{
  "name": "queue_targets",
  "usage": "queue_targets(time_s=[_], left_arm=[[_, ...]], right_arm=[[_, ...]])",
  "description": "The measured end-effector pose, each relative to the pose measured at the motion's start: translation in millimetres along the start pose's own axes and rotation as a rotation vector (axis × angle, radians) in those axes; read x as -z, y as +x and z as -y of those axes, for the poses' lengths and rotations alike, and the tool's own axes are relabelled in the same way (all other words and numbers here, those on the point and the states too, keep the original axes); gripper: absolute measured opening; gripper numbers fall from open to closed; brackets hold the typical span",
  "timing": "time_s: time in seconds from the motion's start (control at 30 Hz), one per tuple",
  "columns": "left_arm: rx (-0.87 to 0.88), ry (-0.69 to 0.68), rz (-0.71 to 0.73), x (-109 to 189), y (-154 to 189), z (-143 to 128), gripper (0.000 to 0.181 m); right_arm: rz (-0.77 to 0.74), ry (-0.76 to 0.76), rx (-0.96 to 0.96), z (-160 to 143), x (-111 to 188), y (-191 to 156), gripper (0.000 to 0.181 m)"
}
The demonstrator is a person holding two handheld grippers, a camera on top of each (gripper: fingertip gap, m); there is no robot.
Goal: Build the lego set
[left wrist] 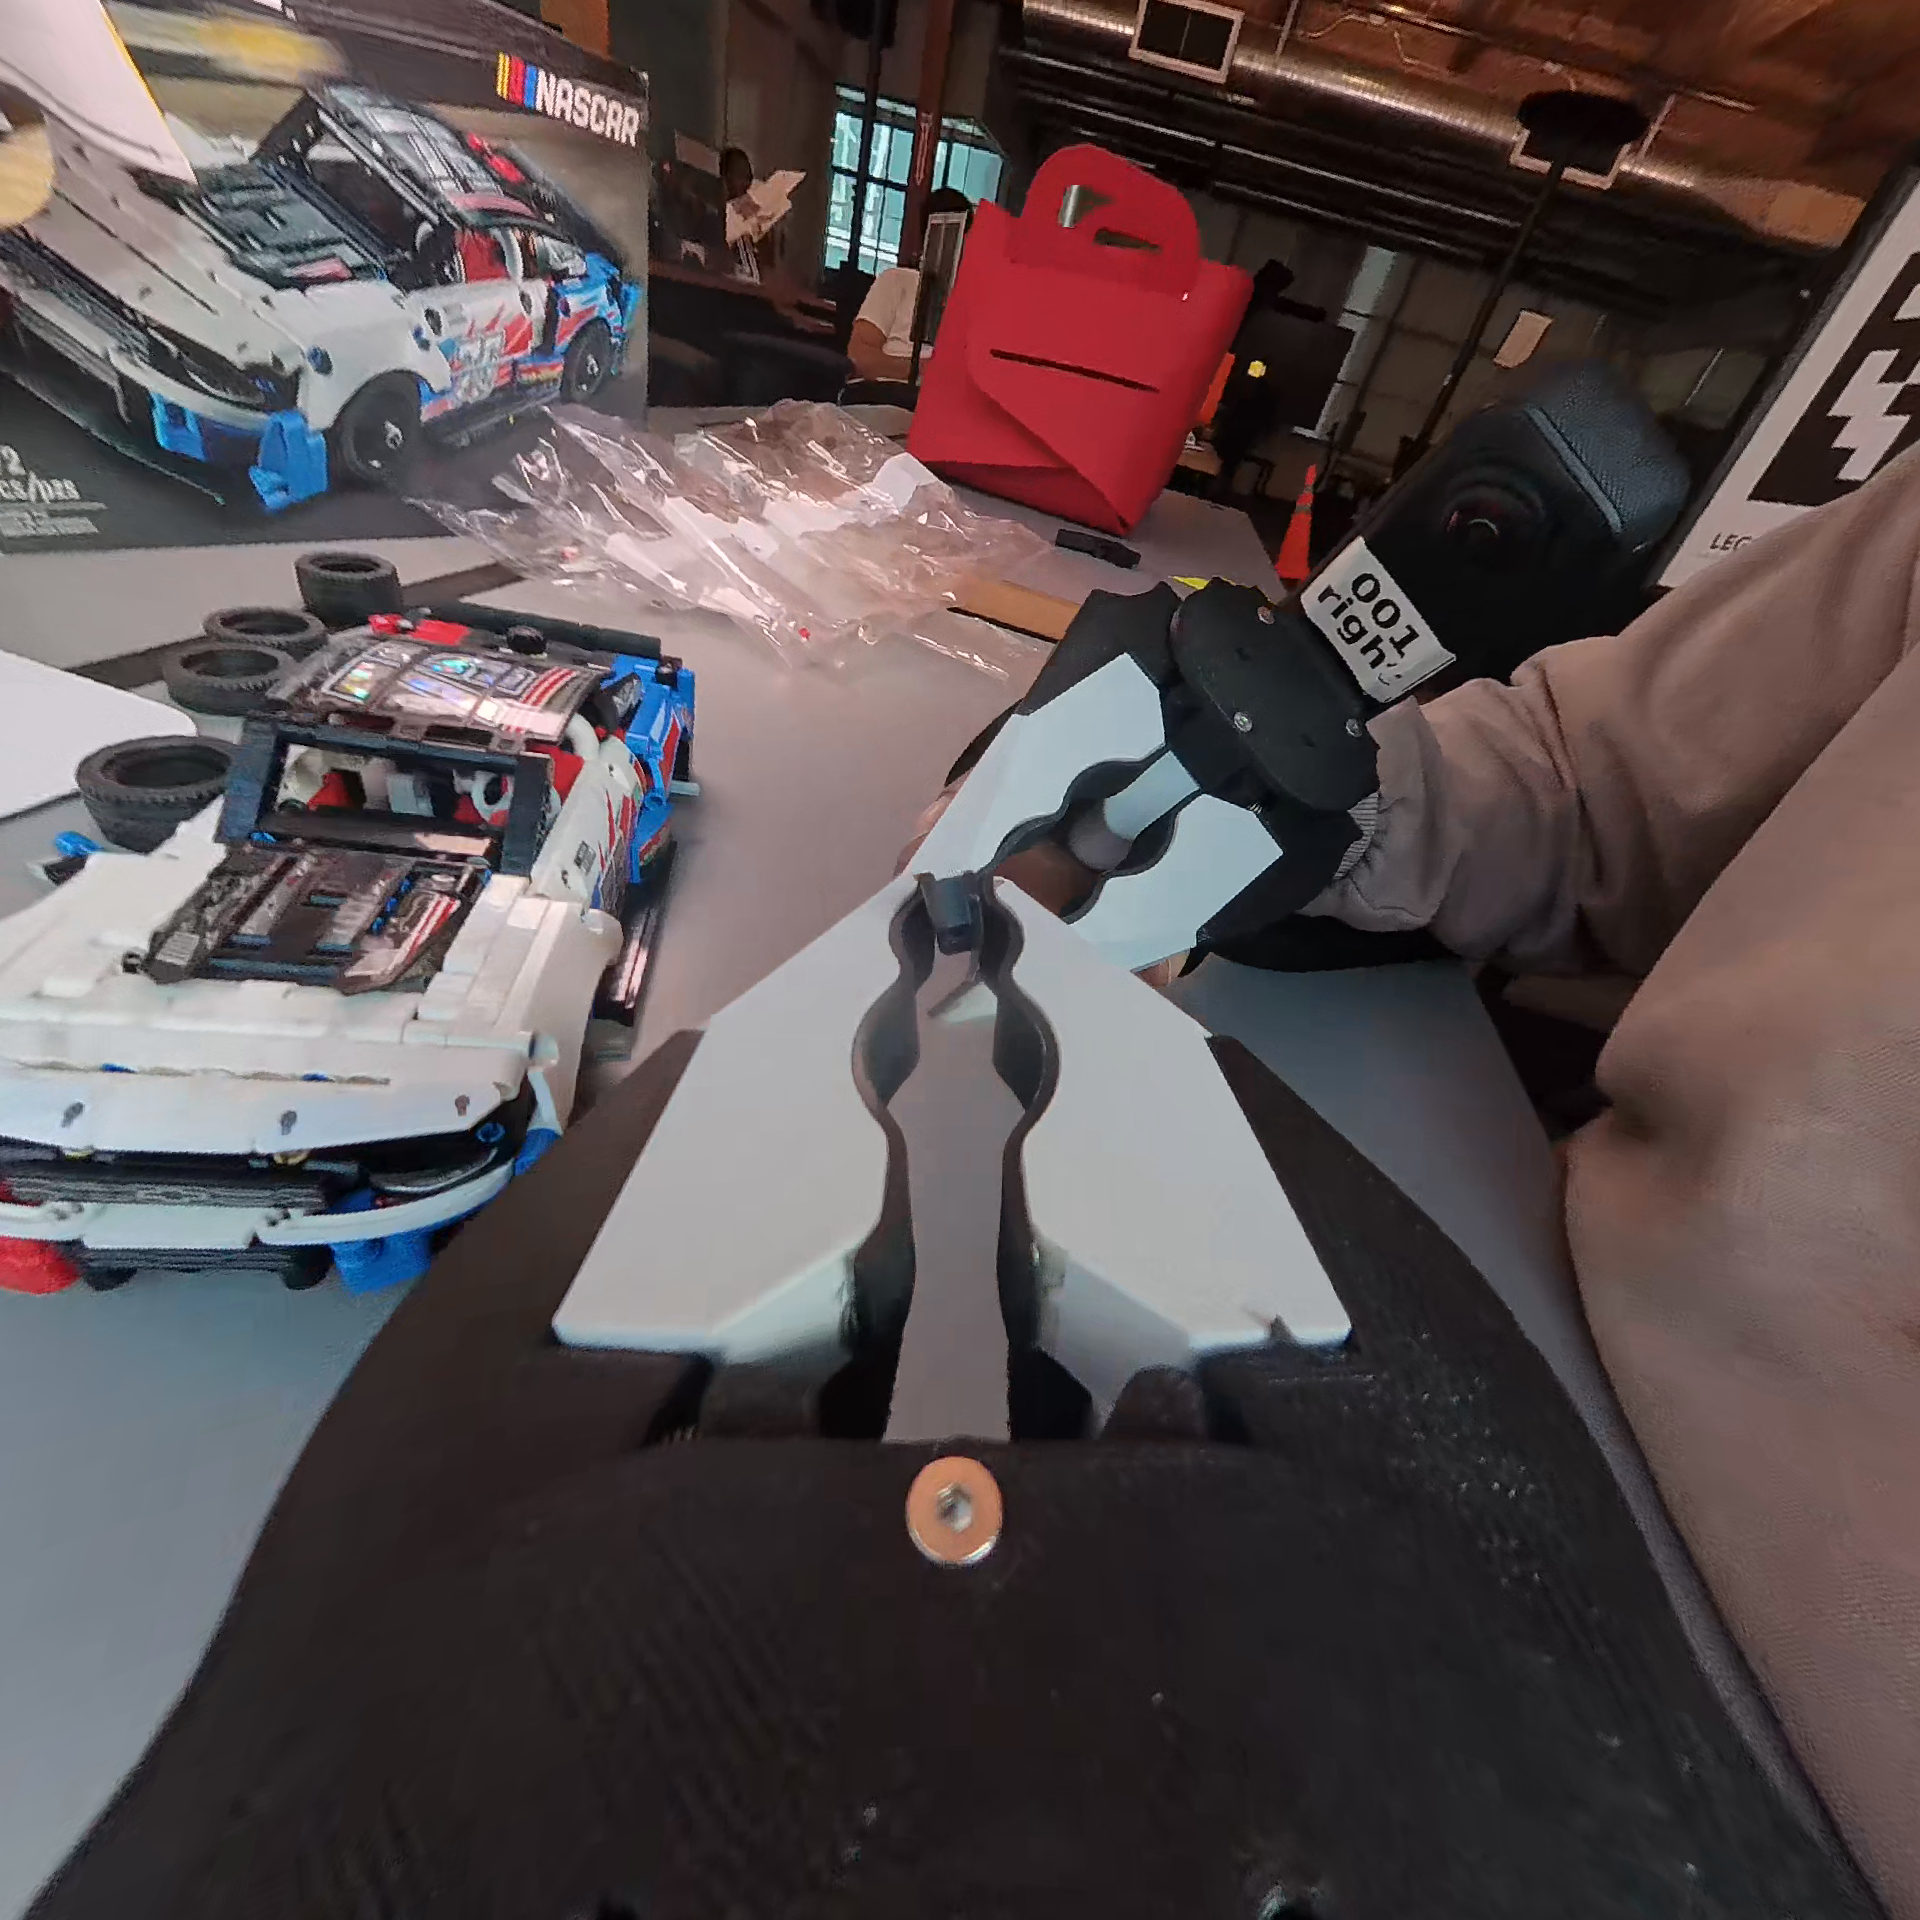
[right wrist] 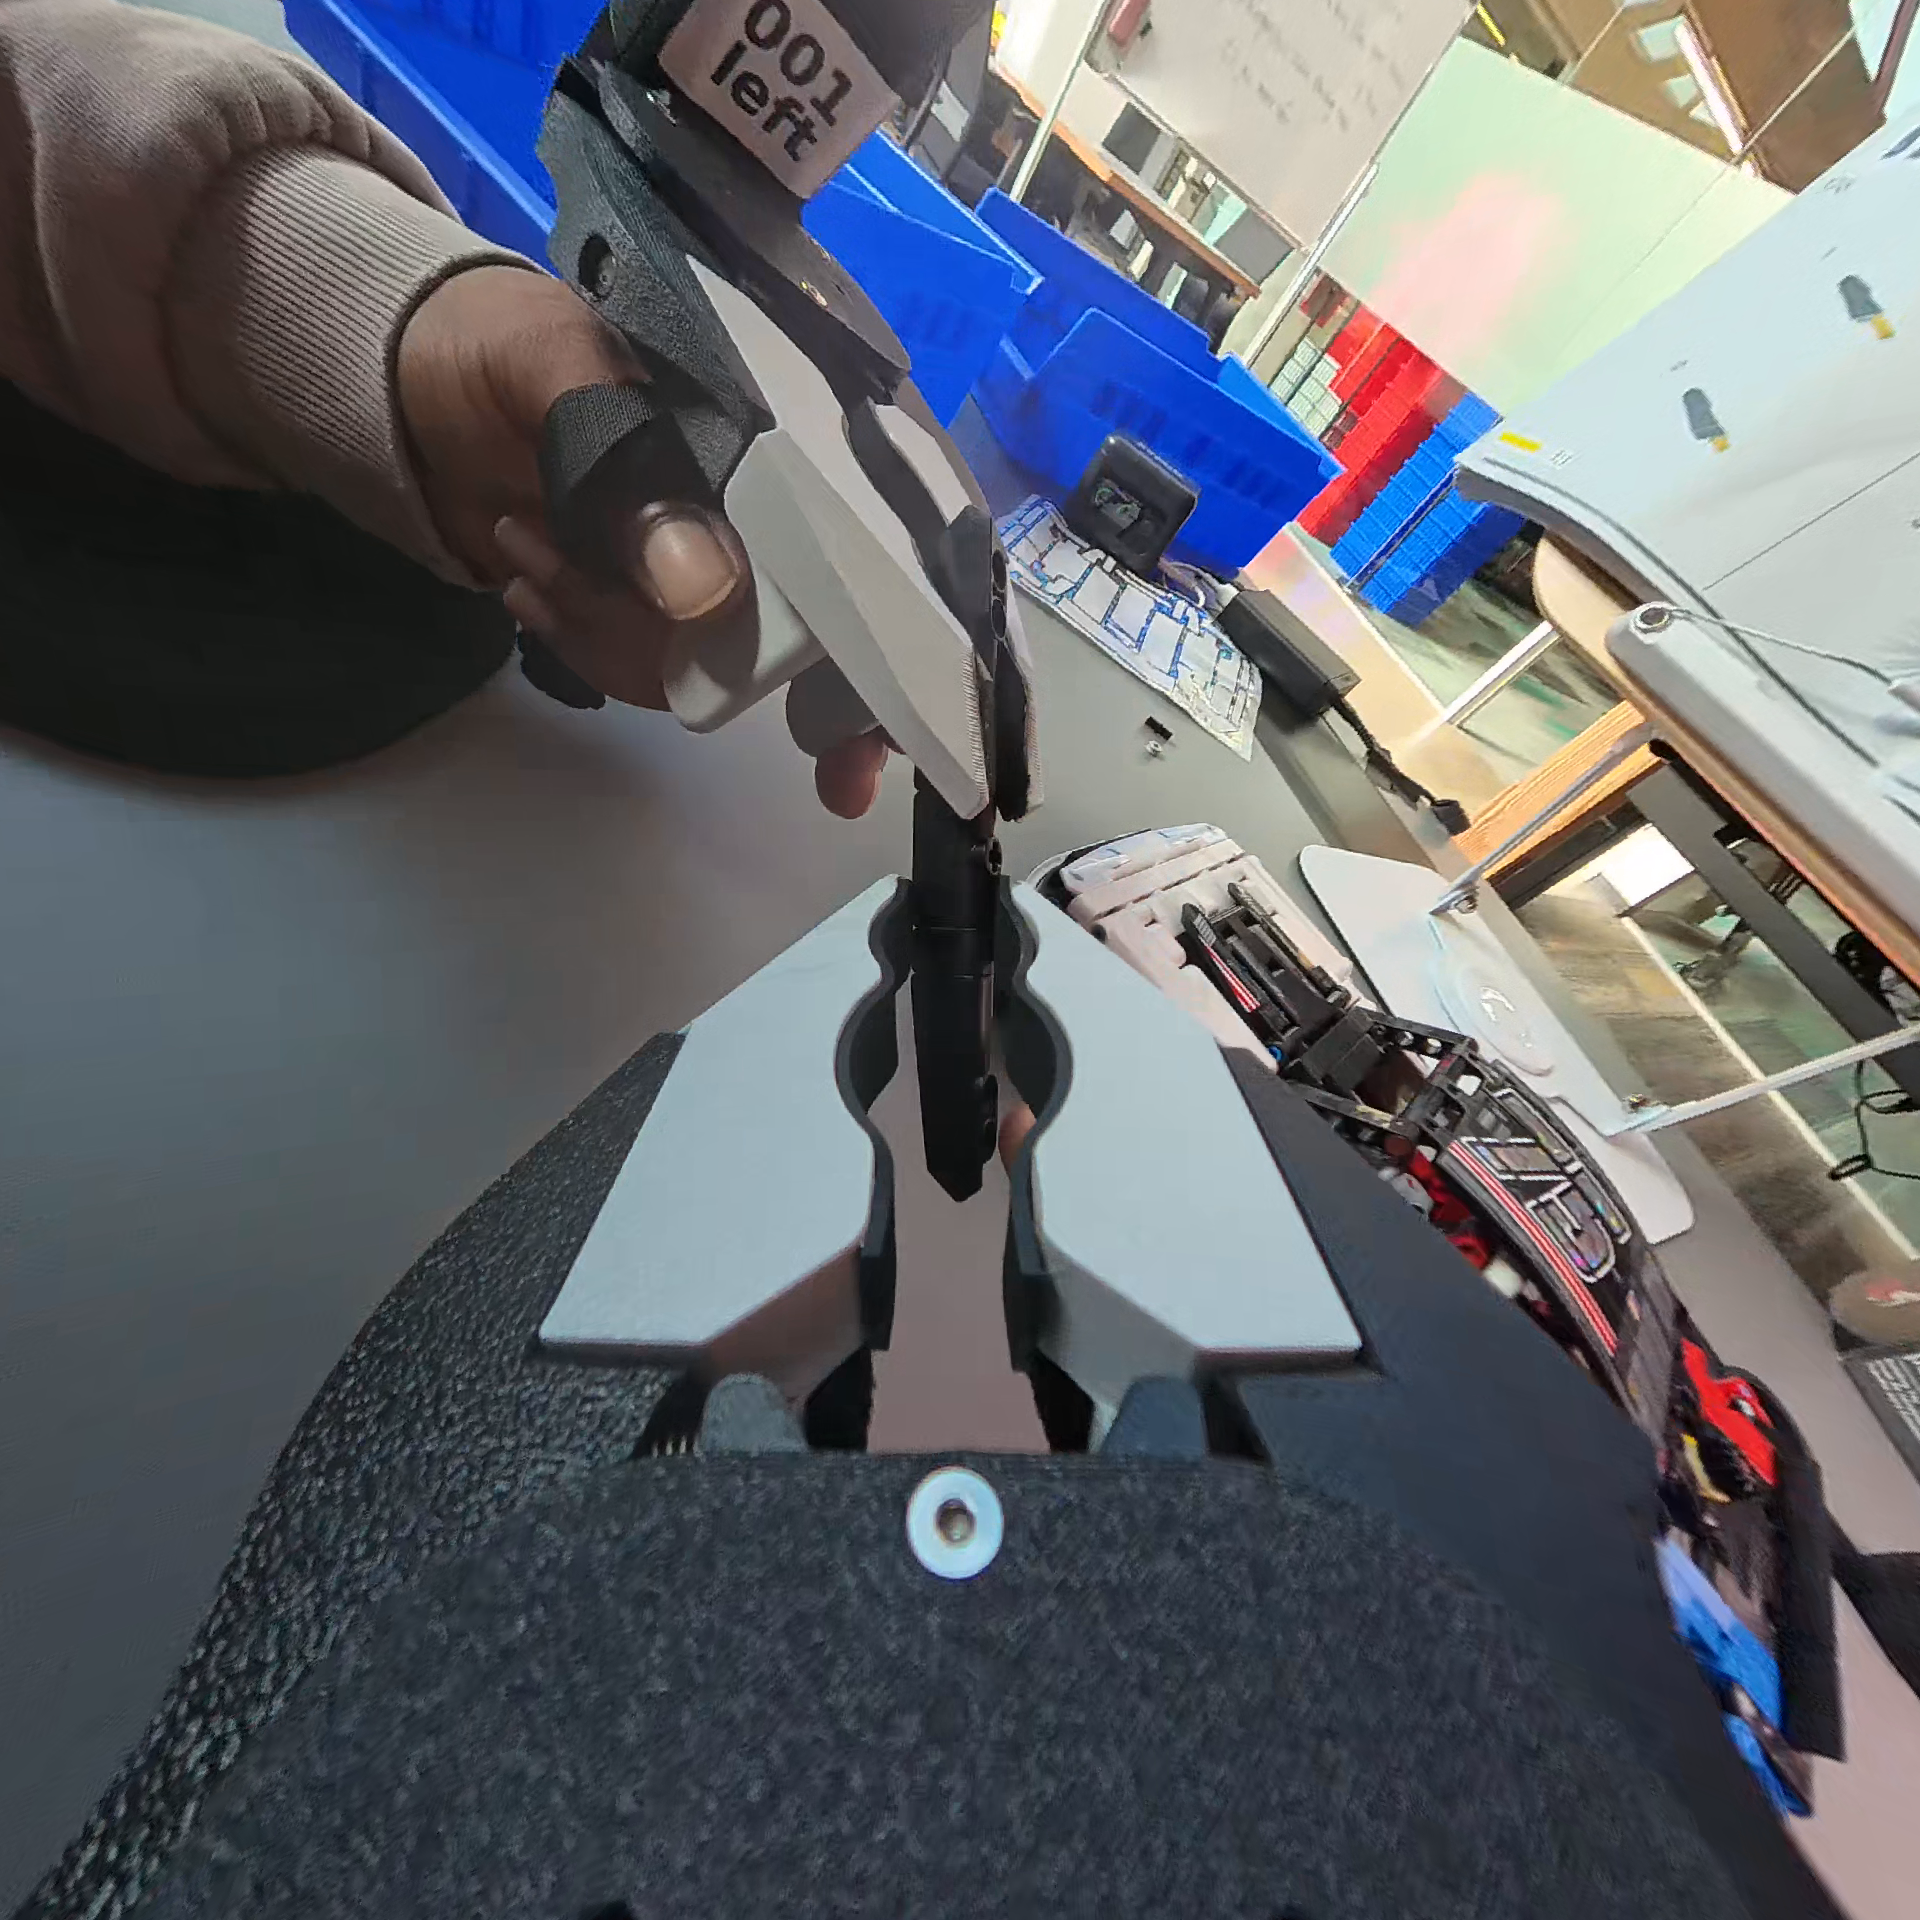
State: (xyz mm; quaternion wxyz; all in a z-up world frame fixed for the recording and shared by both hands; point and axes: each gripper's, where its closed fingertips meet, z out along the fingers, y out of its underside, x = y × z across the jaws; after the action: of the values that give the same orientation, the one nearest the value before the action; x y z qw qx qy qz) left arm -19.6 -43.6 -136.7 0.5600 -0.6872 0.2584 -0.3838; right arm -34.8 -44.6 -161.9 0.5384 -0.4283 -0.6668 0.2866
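A mostly built white, blue and black Lego race car (left wrist: 312,935) sits on the grey table (left wrist: 821,769) at the left; it also shows at the right in the right wrist view (right wrist: 1455,1143). My left gripper (left wrist: 951,912) is shut on the end of a black Lego part (left wrist: 952,923). My right gripper (right wrist: 951,914) is shut on the same long black part (right wrist: 954,1039), held above the table. The two grippers meet tip to tip: the right gripper (left wrist: 956,878) comes in from the right, and the left gripper (right wrist: 997,800) comes in from above.
Loose black tires (left wrist: 156,779) lie behind the car. The set's box (left wrist: 312,291), clear plastic bags (left wrist: 748,540) and a red paper bag (left wrist: 1081,332) stand at the back. Blue bins (right wrist: 1091,364), a sticker sheet (right wrist: 1132,613) and a black adapter (right wrist: 1288,644) are beyond the car. Both grippers' tips are close together, under 4 cm apart.
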Motion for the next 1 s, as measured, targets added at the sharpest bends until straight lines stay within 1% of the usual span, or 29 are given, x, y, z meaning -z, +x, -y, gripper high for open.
queue_targets(time_s=[0.13, 0.2, 0.27, 0.33, 0.43, 0.5, 0.57, 0.67, 0.77, 0.83, 0.87, 0.9, 1.0], left_arm=[[0.123, -0.038, -0.009, -1, -7, -8, 0.006], [0.159, -0.057, 0.015, 2, -15, -11, 0.006], [0.155, -0.057, 0.083, 11, -30, -10, 0.006], [0.149, -0.027, 0.157, 26, -50, -5, 0.006], [0.200, 0.080, 0.228, 52, -76, 7, 0.006], [0.256, 0.146, 0.264, 69, -91, 12, 0.006], [0.283, 0.179, 0.292, 81, -102, 12, 0.005], [0.304, 0.195, 0.309, 89, -110, 11, 0.005], [0.285, 0.180, 0.309, 87, -108, 9, 0.005], [0.273, 0.170, 0.305, 84, -107, 8, 0.005], [0.272, 0.167, 0.303, 83, -106, 7, 0.006], [0.272, 0.164, 0.302, 83, -106, 7, 0.005], [0.267, 0.155, 0.305, 82, -106, 5, 0.006]], right_arm=[[0.036, -0.020, -0.078, -9, -1, -1, 0.012], [0.080, -0.037, -0.109, -13, -1, 0, 0.012], [0.142, -0.062, -0.155, -14, 2, 13, 0.012], [0.189, -0.122, -0.185, -13, 4, 40, 0.022], [0.238, -0.343, -0.050, -23, -11, 88, 0.050], [0.350, -0.517, -0.005, -32, -29, 105, 0.069], [0.508, -0.690, 0.037, -46, -43, 109, 0.088], [0.675, -0.898, 0.160, -66, -54, 107, 0.105], [0.753, -1.020, 0.308, -80, -65, 98, 0.115], [0.813, -1.066, 0.345, -86, -68, 86, 0.118], [0.813, -1.086, 0.378, -90, -70, 84, 0.119], [0.807, -1.100, 0.450, -95, -70, 87, 0.121], [0.805, -1.085, 0.521, -93, -66, 89, 0.114]])
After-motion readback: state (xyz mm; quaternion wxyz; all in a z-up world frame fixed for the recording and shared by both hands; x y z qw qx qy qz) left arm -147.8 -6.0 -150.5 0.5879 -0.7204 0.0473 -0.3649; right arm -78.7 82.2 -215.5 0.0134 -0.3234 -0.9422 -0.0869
